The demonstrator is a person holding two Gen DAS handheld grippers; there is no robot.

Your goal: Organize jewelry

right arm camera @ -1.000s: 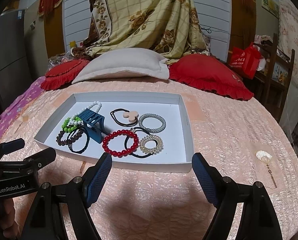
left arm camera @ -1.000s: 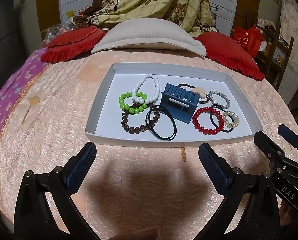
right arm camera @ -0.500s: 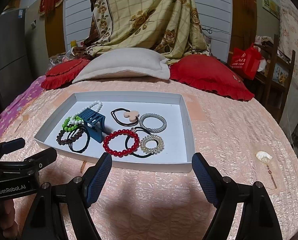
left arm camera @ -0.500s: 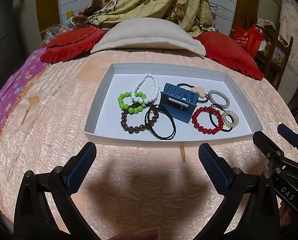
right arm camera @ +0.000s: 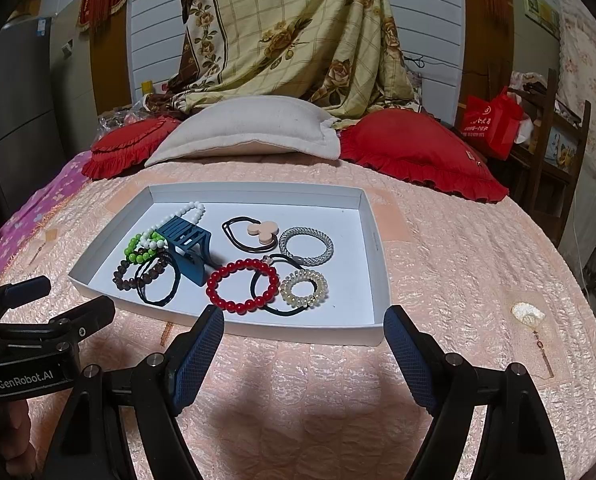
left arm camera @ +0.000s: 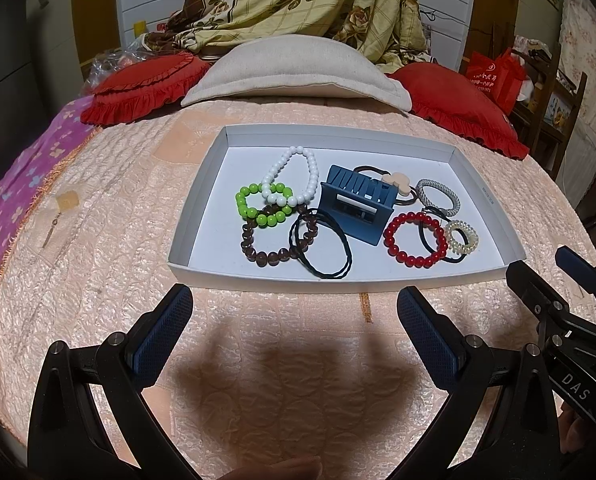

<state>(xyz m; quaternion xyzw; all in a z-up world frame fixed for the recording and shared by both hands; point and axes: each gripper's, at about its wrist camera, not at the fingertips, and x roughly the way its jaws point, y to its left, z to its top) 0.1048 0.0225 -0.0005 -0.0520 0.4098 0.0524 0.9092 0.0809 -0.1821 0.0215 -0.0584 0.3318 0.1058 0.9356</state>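
Two grippers sit nearest you, both over the peach bedspread (left arm camera: 298, 380) and short of the tray. Your left gripper (left arm camera: 294, 330) has its jaws spread wide with nothing between them; your right gripper (right arm camera: 303, 346) is just as wide and just as empty.

Just past the fingertips lies the white tray (left arm camera: 202, 184), flat on the bed, holding all the jewelry. At its near edge you have a black hair tie (left arm camera: 321, 248) overlapping a brown bracelet (left arm camera: 258, 250), and to the right a red bracelet (right arm camera: 242, 286) beside a clear coil tie (right arm camera: 303, 288) that rests on another black tie. Mid-tray stands a blue clip (left arm camera: 355, 204), tipped on its side. Left of it a green bracelet (left arm camera: 254, 204) and a white bracelet (left arm camera: 292, 182) cross each other. Farther right are a tie with a peach charm (right arm camera: 262, 230) and a silver band (right arm camera: 305, 246).

Beyond the tray, a beige pillow (right arm camera: 250, 128) sits between two red cushions (right arm camera: 417, 152).
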